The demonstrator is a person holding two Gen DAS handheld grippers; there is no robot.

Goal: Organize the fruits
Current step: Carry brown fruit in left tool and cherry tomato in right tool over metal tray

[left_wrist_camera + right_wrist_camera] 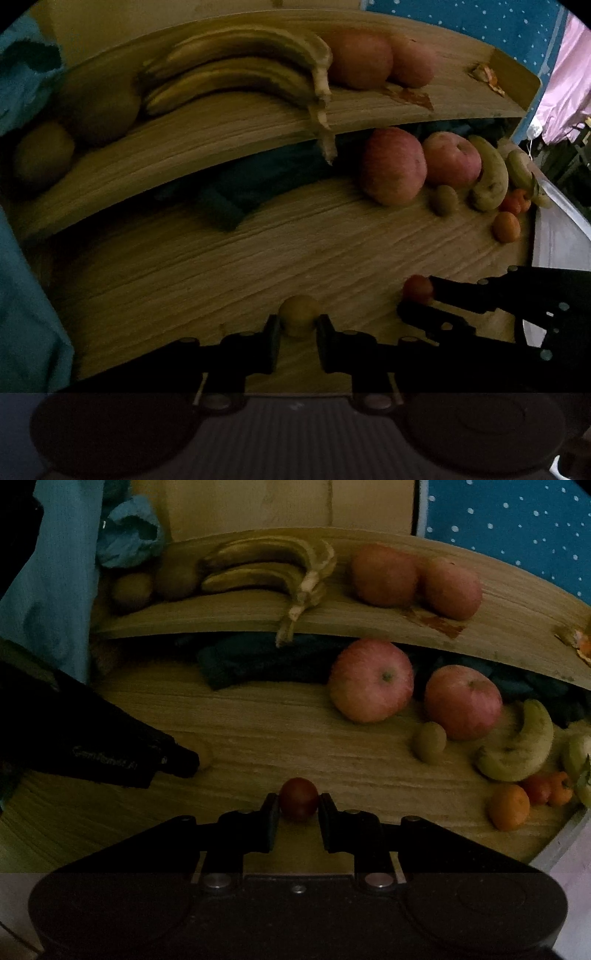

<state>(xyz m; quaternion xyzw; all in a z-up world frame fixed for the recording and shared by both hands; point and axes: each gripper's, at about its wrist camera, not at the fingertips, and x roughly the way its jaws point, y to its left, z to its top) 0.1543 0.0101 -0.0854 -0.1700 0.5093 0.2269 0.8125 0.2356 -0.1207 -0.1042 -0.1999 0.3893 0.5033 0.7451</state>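
Wooden surface (295, 738): pale grained board lying under both pairs of fingers.
Left gripper (298, 334): black fingers closed narrow on a small round yellowish fruit (298, 314), held at their tips.
Right gripper (298, 814): black fingers pinching a small round red tomato (298, 798) at their tips.
Beyond the right fingers, to the right: two large pink-red apples (371, 681), side by side.

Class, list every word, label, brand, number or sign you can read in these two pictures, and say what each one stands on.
Pale printed lettering on the side of the black left gripper, right wrist view: too dim and blurred to read with certainty.
No other words, numbers or signs show on the fruit, the wooden shelf or the dotted blue cloth.
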